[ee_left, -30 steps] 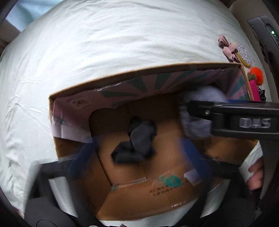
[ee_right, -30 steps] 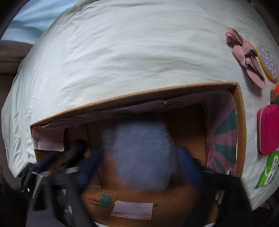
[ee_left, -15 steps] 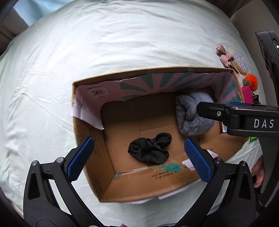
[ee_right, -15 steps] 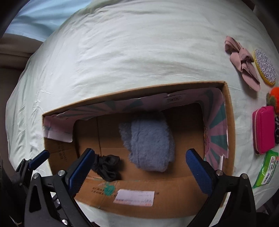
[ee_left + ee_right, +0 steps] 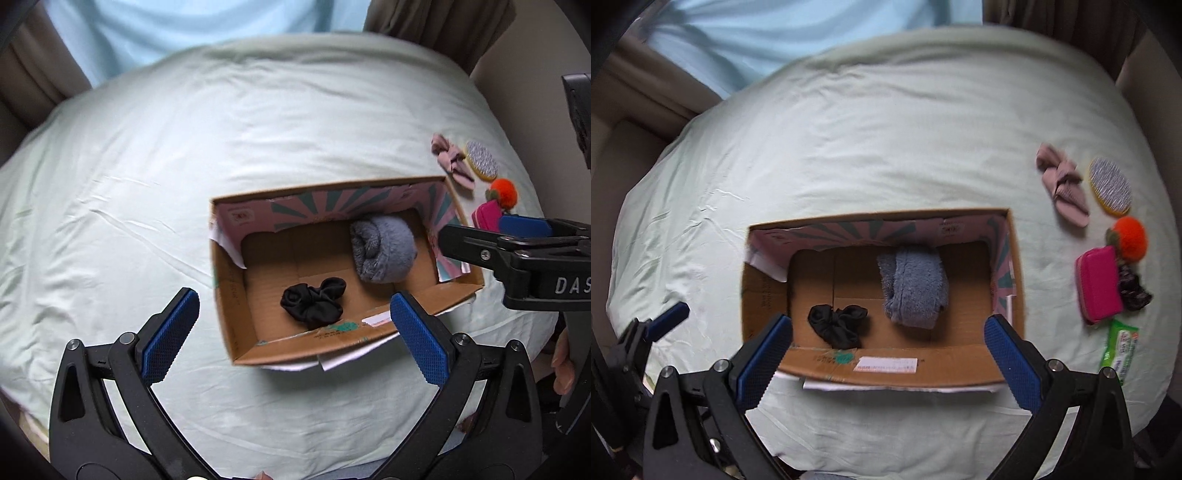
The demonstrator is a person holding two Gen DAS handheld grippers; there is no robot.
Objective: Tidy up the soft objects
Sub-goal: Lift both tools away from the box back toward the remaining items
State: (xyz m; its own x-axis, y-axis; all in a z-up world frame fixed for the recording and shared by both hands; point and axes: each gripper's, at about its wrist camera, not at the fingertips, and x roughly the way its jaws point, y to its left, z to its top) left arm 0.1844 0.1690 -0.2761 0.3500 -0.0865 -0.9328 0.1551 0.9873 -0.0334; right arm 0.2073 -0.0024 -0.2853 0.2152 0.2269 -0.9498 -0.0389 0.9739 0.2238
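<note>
1. Sock roll (image 5: 913,286) and scrunchie (image 5: 837,325) lie in box (image 5: 886,371) on bed (image 5: 849,147).
2. Left tongs (image 5: 295,334) and right tongs (image 5: 888,350) both apart, empty, above box.
3. Step: between picks.
4. Next, likely: right tongs reach pink bow (image 5: 1062,182) beside box.

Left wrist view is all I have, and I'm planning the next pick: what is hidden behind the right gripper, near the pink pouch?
Observer: A green wipes pack lies just nearer than the pink pouch.
Operator: Anything soft beside the pouch?
Observer: A dark patterned scrunchie lies against its right side, nearer than the orange pompom.
Operator: Is the right gripper empty?
Observer: Yes, the right gripper is open, with nothing held between its fingers.
</note>
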